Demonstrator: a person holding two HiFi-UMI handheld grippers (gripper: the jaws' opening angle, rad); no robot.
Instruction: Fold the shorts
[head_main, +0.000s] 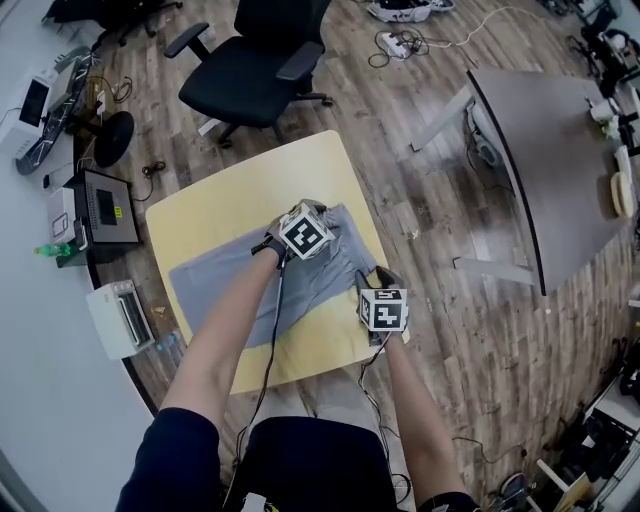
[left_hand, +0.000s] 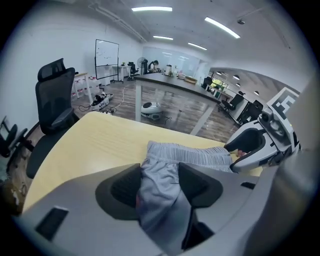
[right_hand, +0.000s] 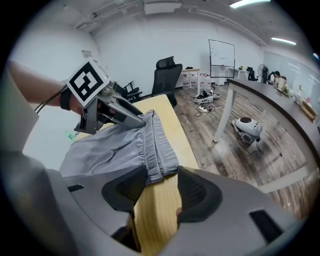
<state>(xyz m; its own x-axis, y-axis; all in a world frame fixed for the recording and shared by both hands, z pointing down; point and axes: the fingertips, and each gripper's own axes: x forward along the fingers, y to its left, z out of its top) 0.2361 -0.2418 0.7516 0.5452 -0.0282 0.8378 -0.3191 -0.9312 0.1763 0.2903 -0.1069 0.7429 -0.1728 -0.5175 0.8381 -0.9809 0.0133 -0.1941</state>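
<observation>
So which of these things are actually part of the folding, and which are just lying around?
Part of the job:
grey shorts
yellow table
left claw, gripping the shorts
right claw, open

Just lying about:
black office chair
grey desk
power strip on the floor

Looking like an open office doubling as a lab. Black swivel chair (head_main: 255, 65) sitting on wood-plank floor (head_main: 400, 160), long grey desk (head_main: 545, 150) running along the right, whiteboard (left_hand: 106, 53) standing at the back wall, strip lights (left_hand: 151, 9) glowing overhead, power strip (head_main: 393, 43) trailing cables across the floor, possibly a robot vacuum (right_hand: 247, 127) parking under the desk.
</observation>
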